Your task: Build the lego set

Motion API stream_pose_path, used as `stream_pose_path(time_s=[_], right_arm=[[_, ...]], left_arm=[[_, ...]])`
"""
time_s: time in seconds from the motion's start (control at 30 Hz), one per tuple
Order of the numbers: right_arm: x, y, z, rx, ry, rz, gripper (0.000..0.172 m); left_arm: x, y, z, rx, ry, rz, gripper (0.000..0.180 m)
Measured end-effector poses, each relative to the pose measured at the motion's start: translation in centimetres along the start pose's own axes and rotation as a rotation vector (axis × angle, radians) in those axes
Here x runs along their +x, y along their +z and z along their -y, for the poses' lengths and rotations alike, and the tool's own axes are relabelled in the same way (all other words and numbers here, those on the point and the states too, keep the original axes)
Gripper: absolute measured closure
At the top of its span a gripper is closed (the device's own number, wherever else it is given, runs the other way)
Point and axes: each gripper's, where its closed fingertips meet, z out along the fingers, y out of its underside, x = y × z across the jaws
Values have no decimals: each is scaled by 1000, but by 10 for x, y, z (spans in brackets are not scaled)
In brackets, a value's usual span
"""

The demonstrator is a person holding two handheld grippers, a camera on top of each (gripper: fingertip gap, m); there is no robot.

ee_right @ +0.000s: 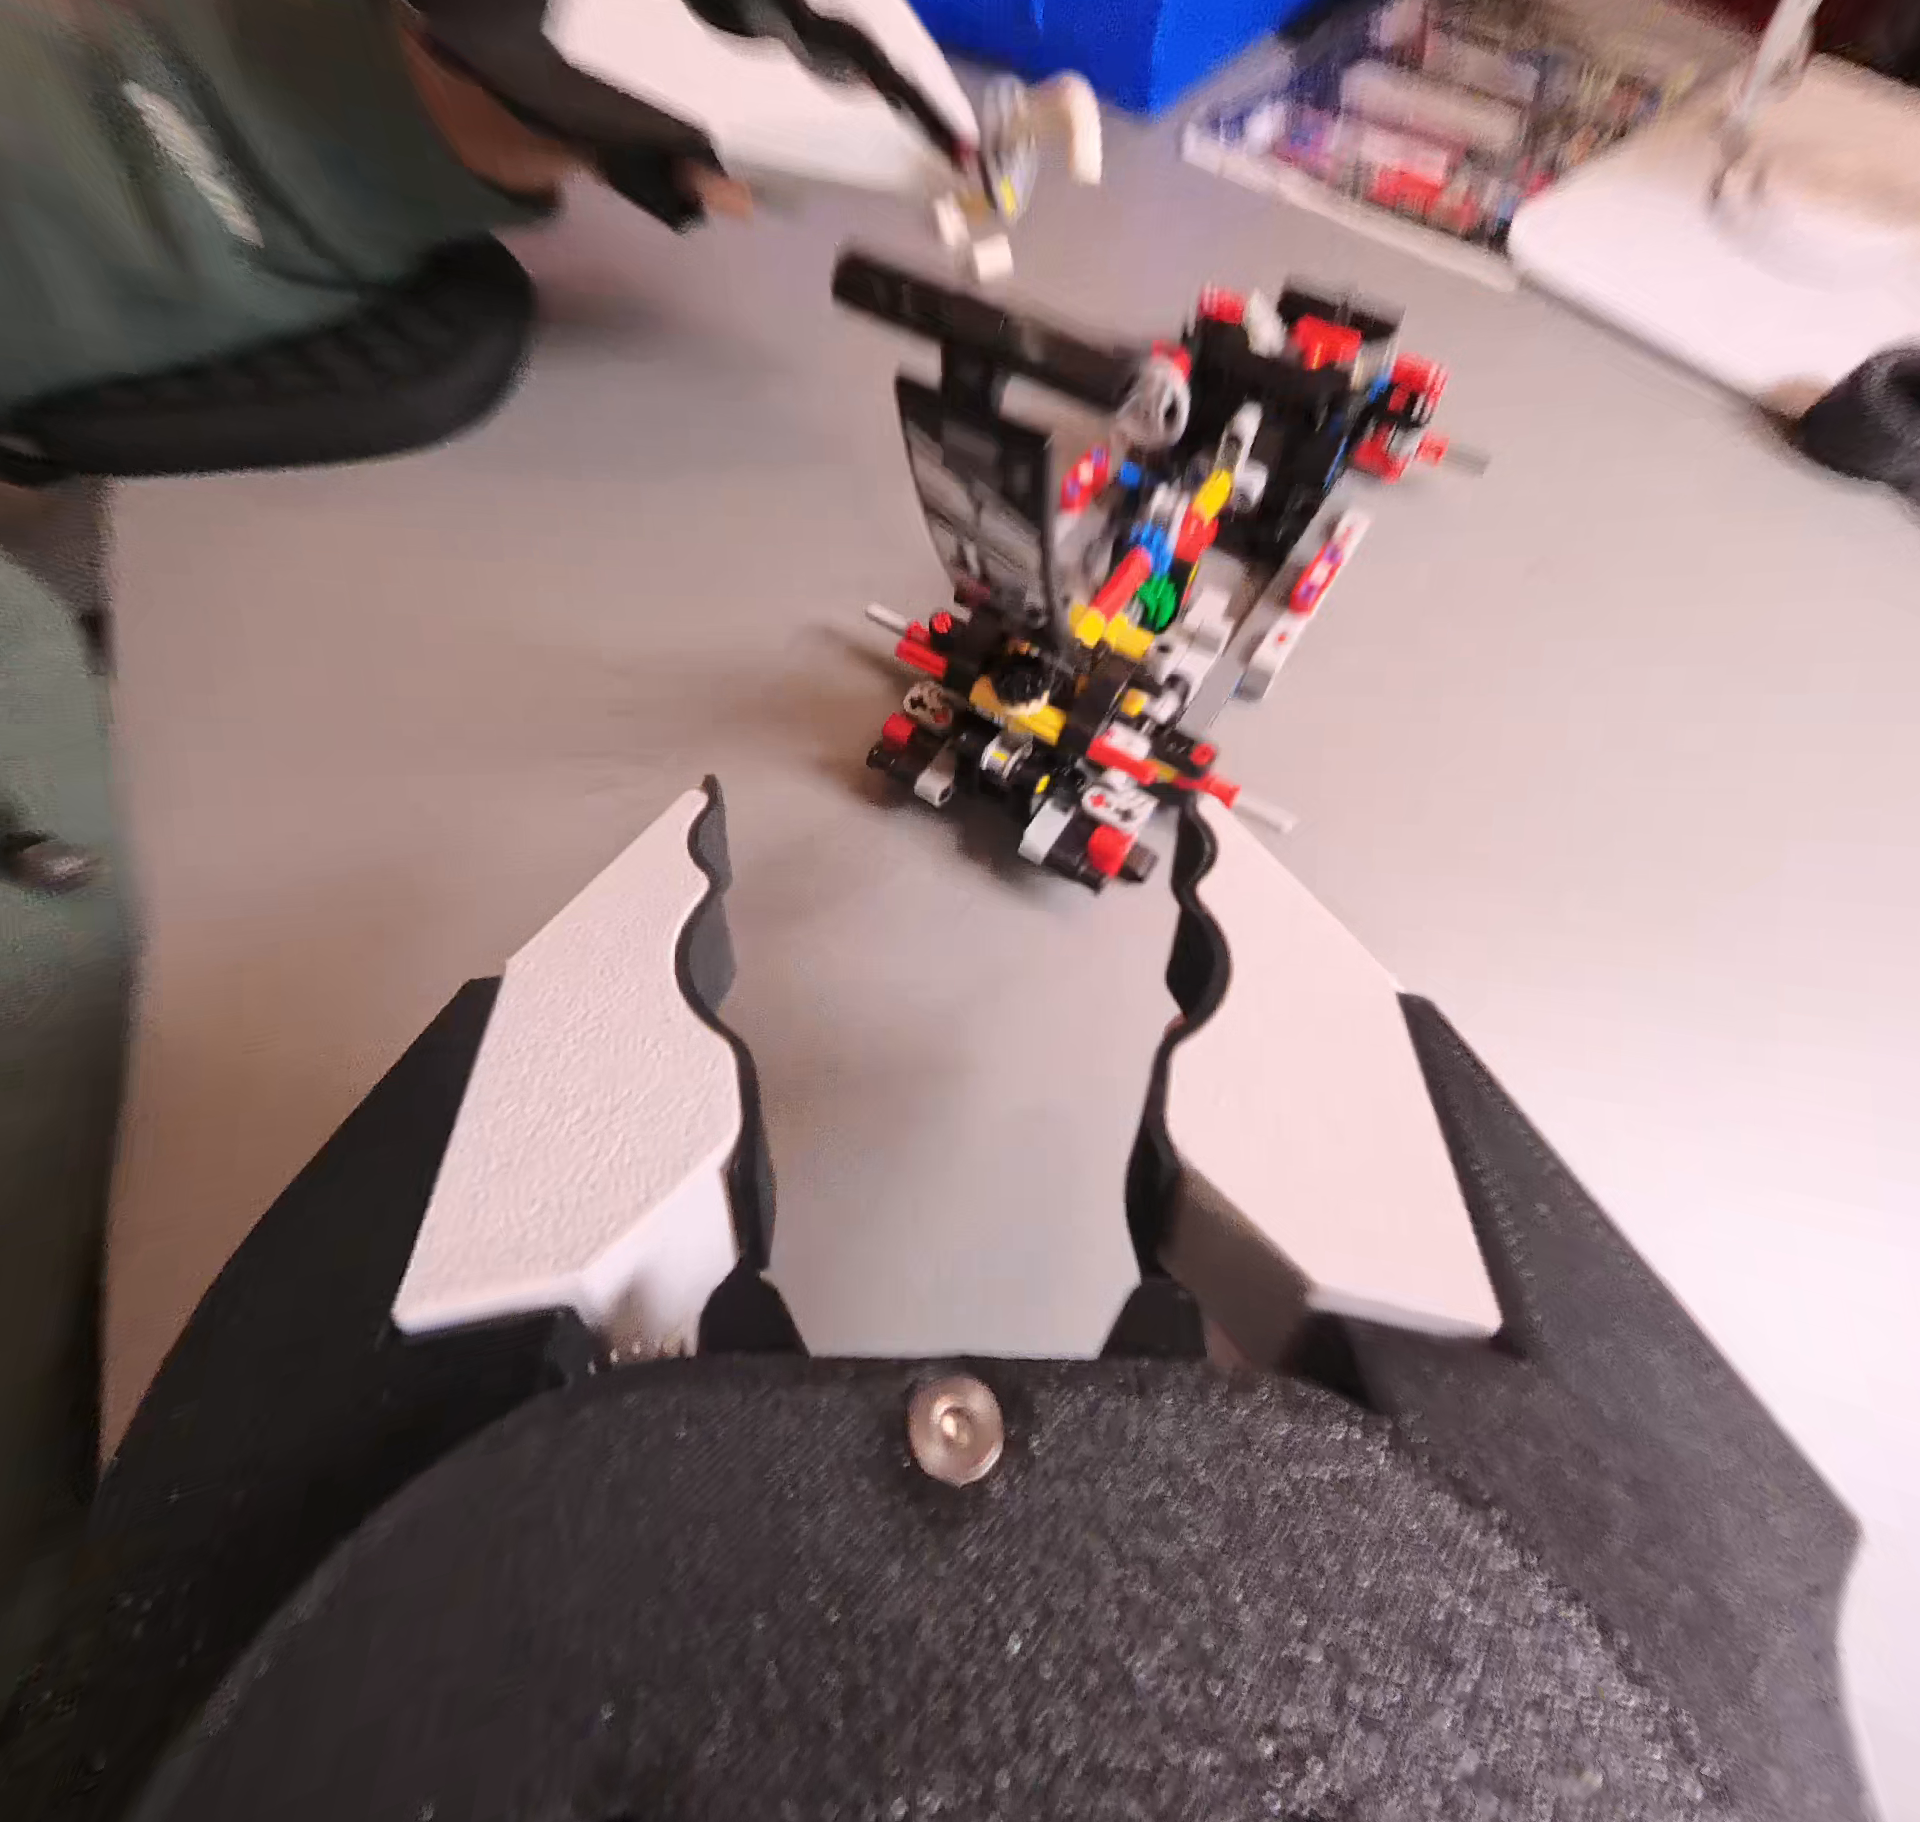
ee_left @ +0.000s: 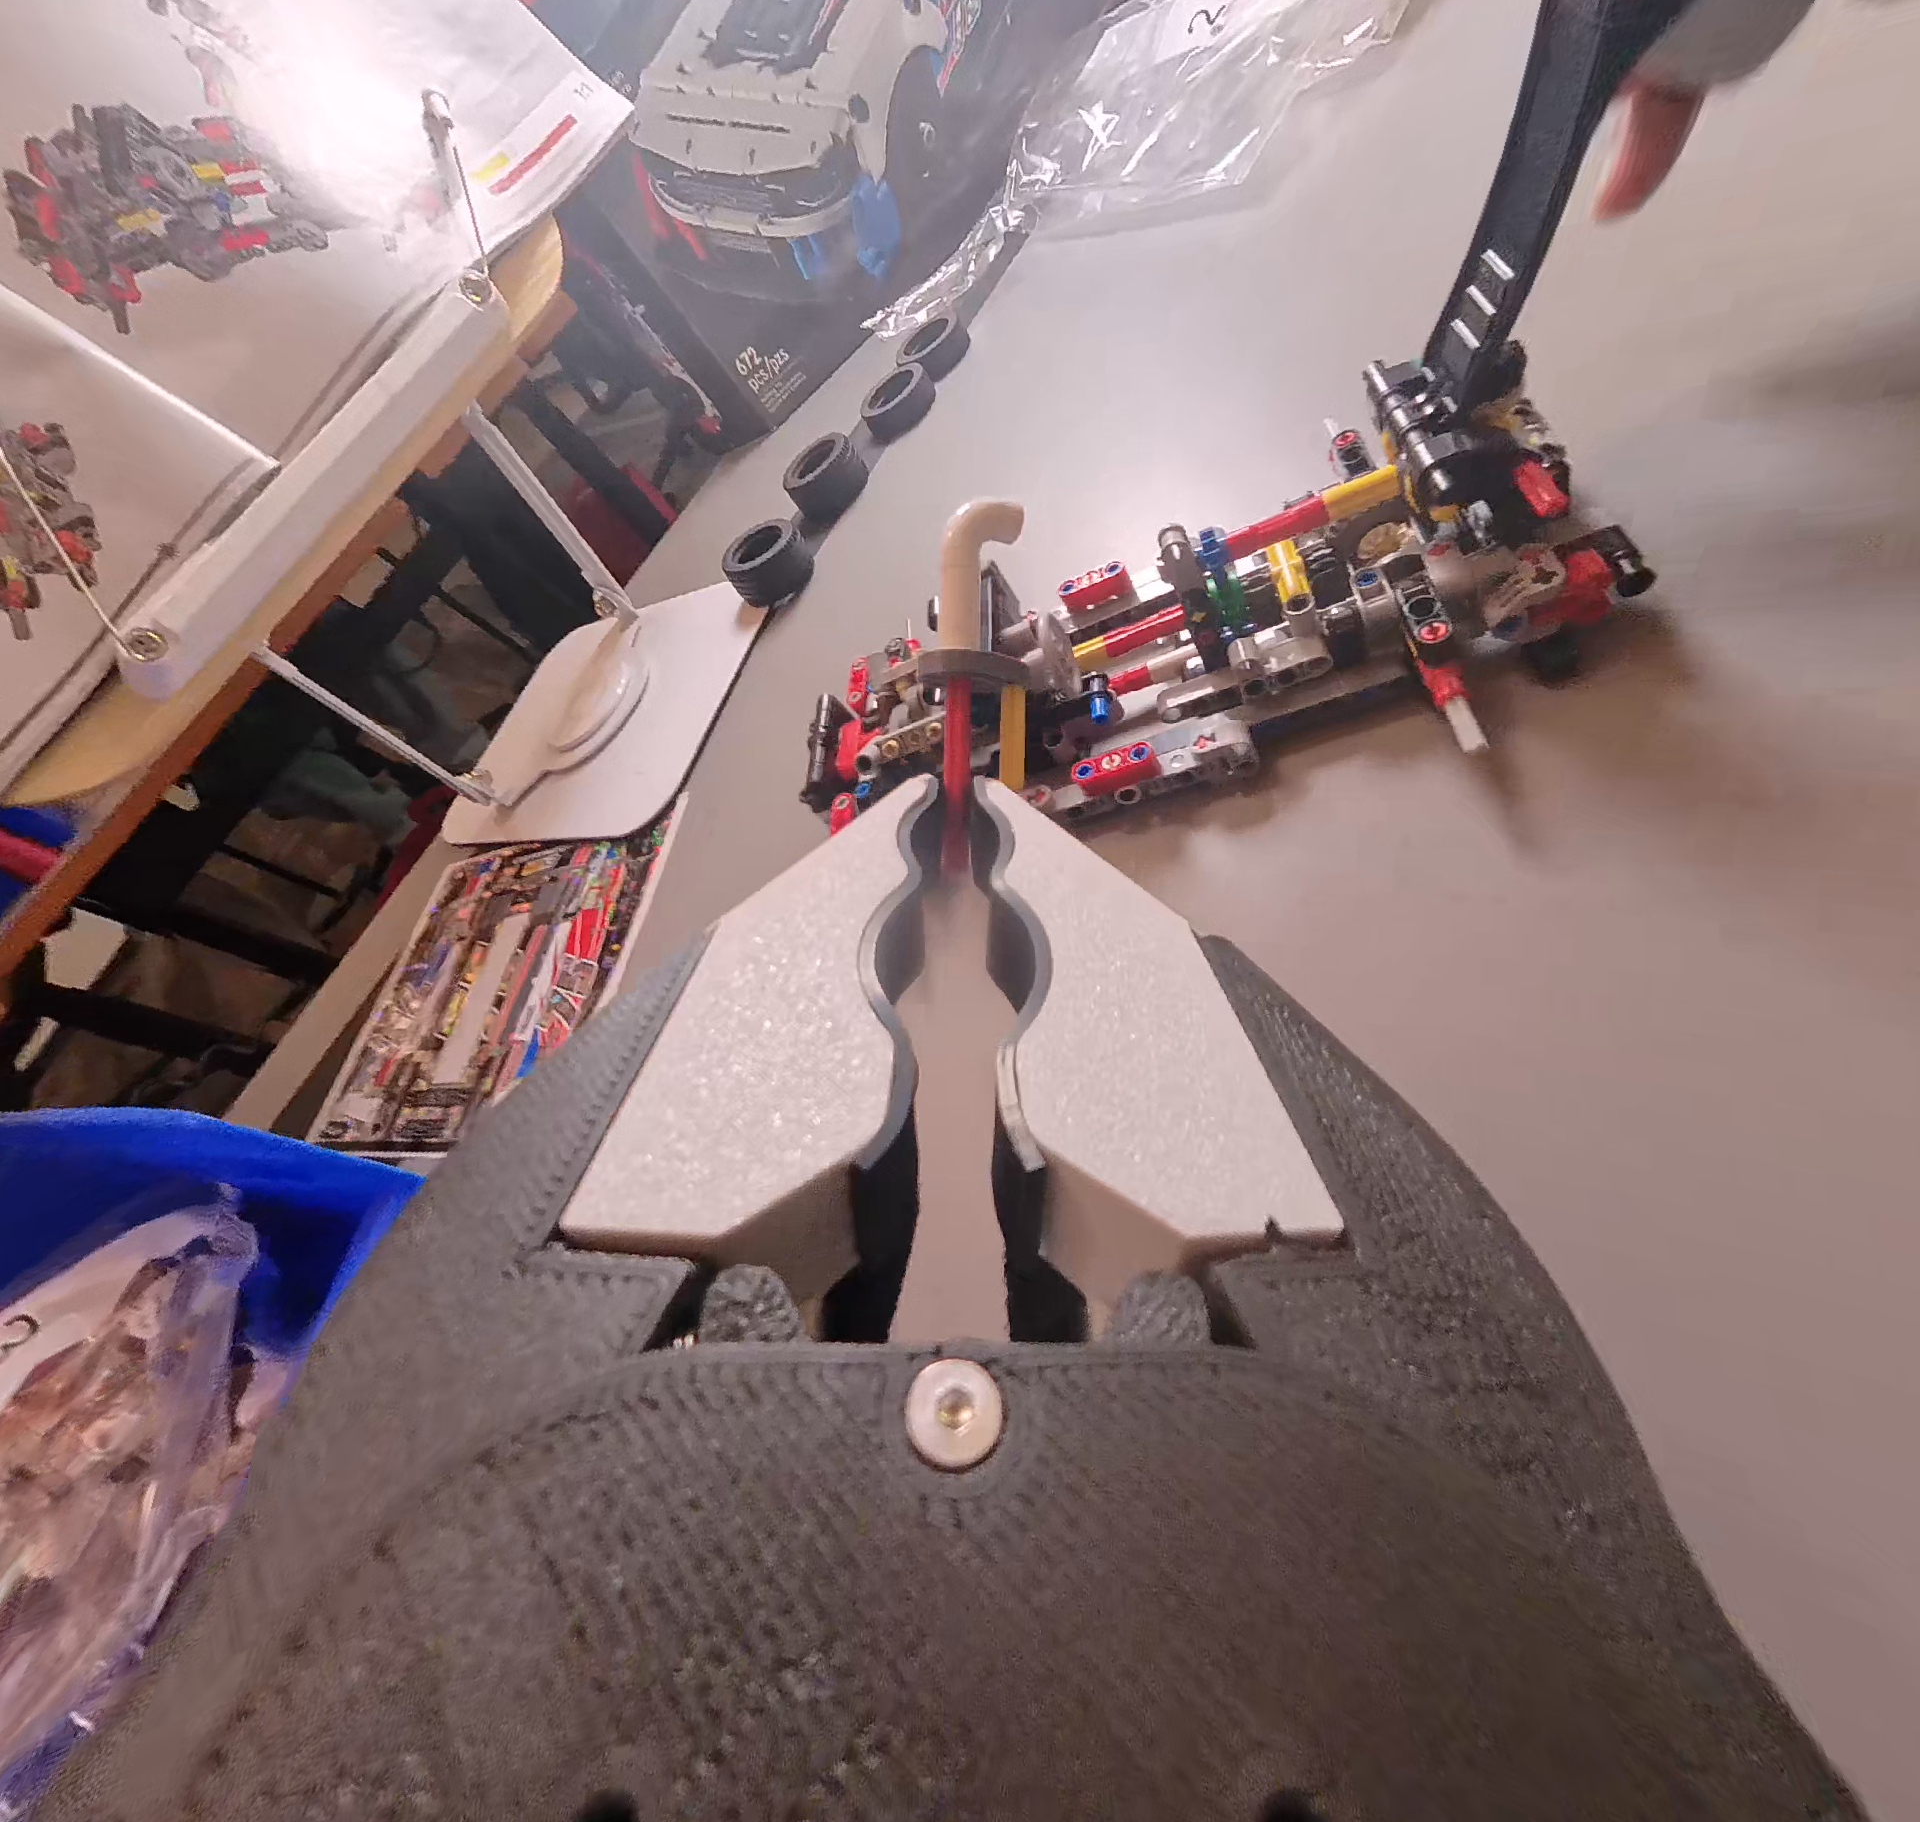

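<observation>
My left gripper [ee_left: 954, 790] is shut on the red axle [ee_left: 958, 733] of a small assembly, held above the grey table [ee_left: 1455, 1045]. A grey connector [ee_left: 971, 669] joins the red axle to a yellow axle [ee_left: 1013, 733] and a tan curved pipe [ee_left: 968, 567]. Just beyond lies a multicoloured brick-built chassis [ee_left: 1299, 619] with a tall black panel [ee_left: 1507, 162] at its far end. My right gripper [ee_right: 951, 816] is open and empty, just short of the chassis's near end [ee_right: 1081, 733]. The right wrist view is blurred. It shows the left gripper [ee_right: 966, 157] far off above the chassis.
Several black tyres [ee_left: 826, 473] line the table edge. An instruction booklet [ee_left: 260, 141] sits on a white stand [ee_left: 623, 702], with a sticker sheet [ee_left: 499, 983] and blue bin [ee_left: 156, 1211] nearby. A set box [ee_left: 831, 110] and plastic bags [ee_left: 1195, 79] lie behind. A person's sleeve [ee_right: 208, 214] is at left. Left tips to right tips: about 20 cm.
</observation>
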Motion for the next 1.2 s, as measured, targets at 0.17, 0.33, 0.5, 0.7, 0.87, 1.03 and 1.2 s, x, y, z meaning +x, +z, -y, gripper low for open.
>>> stream_pose_path(time_s=[0.17, 0.33, 0.5, 0.7, 0.87, 1.03, 1.2], right_arm=[[44, -56, 54, 224, -74, 12, 122], [90, -26, 90, 211, -76, 107, 125], [97, 33, 94, 103, -50, 309, 116], [86, 58, 74, 117, -17, 444, 140], [76, 64, 65, 92, -25, 490, 138], [71, 71, 64, 74, -116, 440, 158], [66, 67, 64, 98, -142, 457, 167]], left_arm=[[-7, 20, 13, 55, 67, -6, 178], [-7, 52, 34, 122, 186, -49, 178], [-8, 71, 48, 176, 305, -9, 178], [0, 65, 35, 169, 424, 14, 178], [6, 71, 29, 136, 494, 9, 178], [17, 72, 29, 98, 484, -20, 179], [24, 67, 38, 129, 370, -76, 179]])
